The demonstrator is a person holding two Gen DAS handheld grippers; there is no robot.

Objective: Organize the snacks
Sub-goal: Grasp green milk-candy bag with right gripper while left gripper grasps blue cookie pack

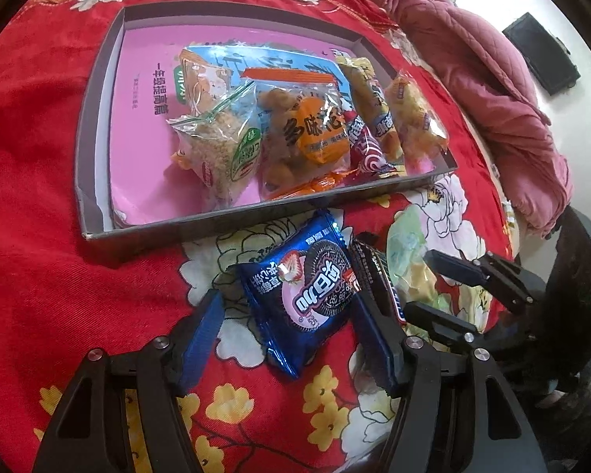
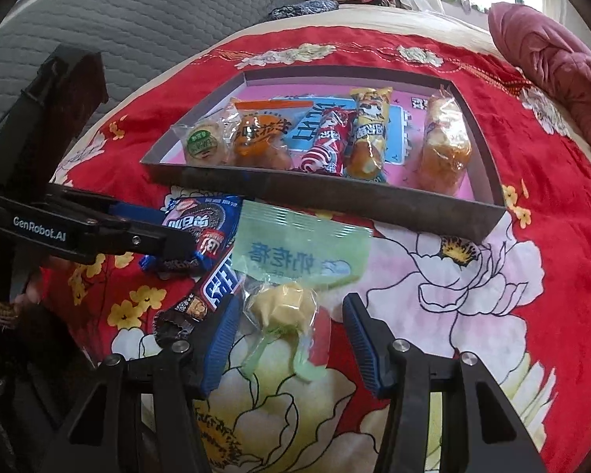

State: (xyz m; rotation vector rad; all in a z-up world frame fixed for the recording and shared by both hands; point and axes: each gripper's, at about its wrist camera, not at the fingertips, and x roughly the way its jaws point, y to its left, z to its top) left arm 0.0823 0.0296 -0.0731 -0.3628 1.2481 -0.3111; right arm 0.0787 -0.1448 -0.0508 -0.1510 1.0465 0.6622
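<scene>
The blue cookie pack point(image 1: 295, 295) lies on the red flowered bedspread point(image 1: 59, 236), between the spread fingers point(image 1: 201, 335) of the left gripper point(image 1: 291, 339). The left pad stands clear of the pack's edge at about 9 o'clock; the right pad is just beside its 3 o'clock edge, and whether it touches cannot be told. The pack's long axis runs from about 11 o'clock, toward the box point(image 1: 224, 218), down to 5 o'clock, with its lower crimped end poking out near the fingers' base. A dark chocolate bar point(image 1: 374, 276) lies just beside the pack at 3 o'clock, partly under it.

In the right wrist view, the green candy bag point(image 2: 295, 260) lies flat between the spread fingers point(image 2: 224, 339) of the right gripper point(image 2: 291, 335). Its yellow sweet point(image 2: 283, 307) sits midway between the pads, touching neither. The bag's long axis points from 6 o'clock up to 12 o'clock, the wide printed header toward the box point(image 2: 335, 197) and the twisted tail toward the fingers' base. The left pad rests just beside the chocolate bar point(image 2: 209, 295) at 9 o'clock. Neither gripper pinches anything.

The box lies at 12 o'clock of both grippers, with a row of wrapped snacks point(image 2: 327, 142) in it, their long axes running front to back.
</scene>
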